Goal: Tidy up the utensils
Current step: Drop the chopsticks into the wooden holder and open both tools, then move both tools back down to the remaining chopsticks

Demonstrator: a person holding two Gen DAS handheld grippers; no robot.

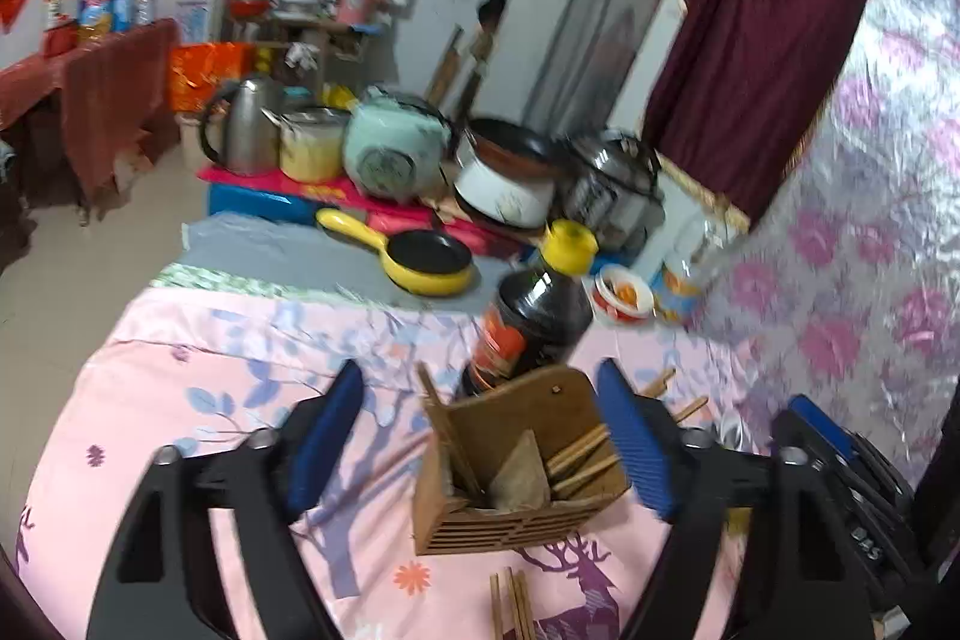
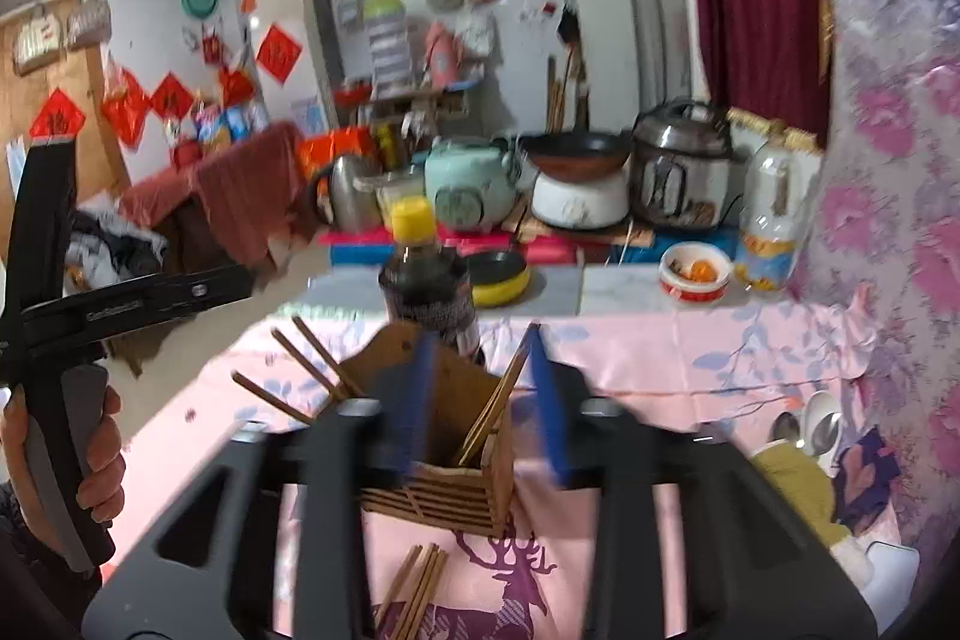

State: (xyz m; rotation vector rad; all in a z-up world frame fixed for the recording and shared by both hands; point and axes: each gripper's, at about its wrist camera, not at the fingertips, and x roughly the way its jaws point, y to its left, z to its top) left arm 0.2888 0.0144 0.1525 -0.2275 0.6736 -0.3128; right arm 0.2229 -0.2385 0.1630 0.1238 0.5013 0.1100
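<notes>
A wooden utensil holder [image 1: 510,514] [image 2: 444,496] stands on the pink cloth, with several chopsticks [image 1: 579,460] [image 2: 489,415] leaning inside it. My left gripper [image 1: 480,439] is open wide. The holder sits between its blue pads [image 1: 324,436], nearer the right one, and neither presses on it. My right gripper [image 2: 483,400] is open above the holder's right side, with a leaning chopstick loose between its pads [image 2: 549,400]. More chopsticks [image 1: 510,604] [image 2: 420,586] lie loose on the cloth in front of the holder.
A dark sauce bottle [image 1: 534,316] [image 2: 429,292] with a yellow cap stands just behind the holder. Farther back are a yellow pan [image 1: 420,259], cookers and a kettle. Metal spoons [image 2: 810,424] and crumpled cloths lie at the right. A hand [image 2: 102,466] holds the left gripper's handle.
</notes>
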